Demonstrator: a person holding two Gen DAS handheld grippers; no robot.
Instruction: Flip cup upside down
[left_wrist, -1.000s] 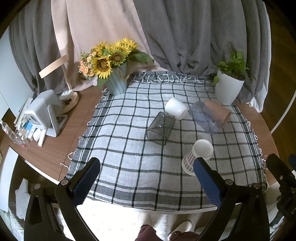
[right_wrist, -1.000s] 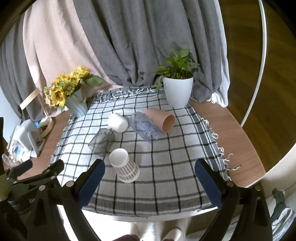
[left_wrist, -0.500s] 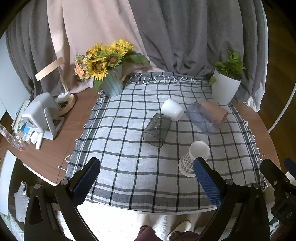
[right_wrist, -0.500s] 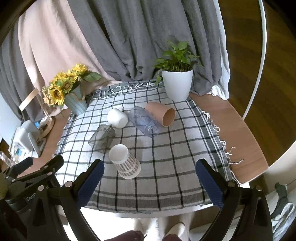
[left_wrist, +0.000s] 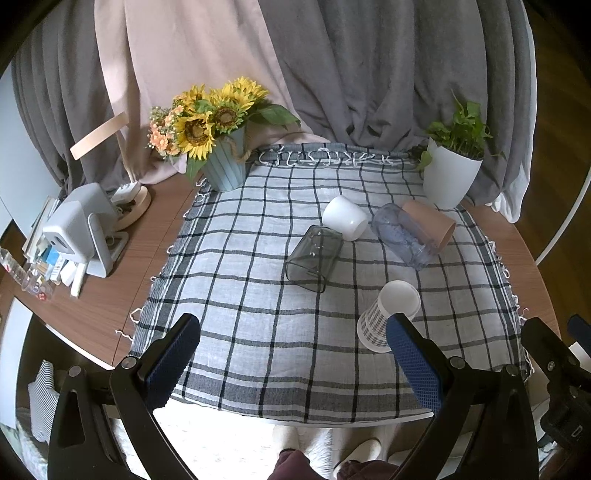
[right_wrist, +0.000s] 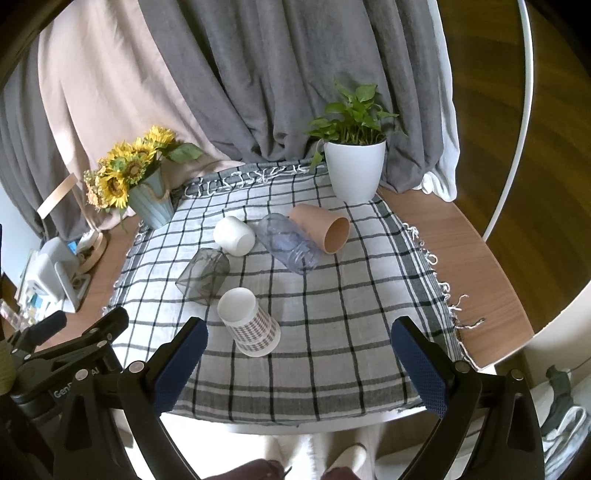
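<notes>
**plaidfan:** So where's everything sitting? I count five cups on the checked cloth (right_wrist: 351, 332) over the worktop (right_wrist: 461, 251), and four are tipped on their sides.

**umi_tinkerer:** Yep. My guess at the target is the houndstooth paper cup (right_wrist: 248, 322). It's the closest one and appears to stand on its wide mouth, leaning a bit. Both tools are spread wide and hold nothing, hovering at the near edge of the cloth.

**plaidfan:** Which one's closer?

**umi_tinkerer:** For the right tool (right_wrist: 299, 363) the cup is ahead, left of centre, just past its left finger. For the left tool (left_wrist: 293, 360) that same cup (left_wrist: 388, 315) is right beside the right-hand fingertip. Its long axis runs roughly vertical, so I'd say either could reach it; the left looks marginally nearer.
</notes>
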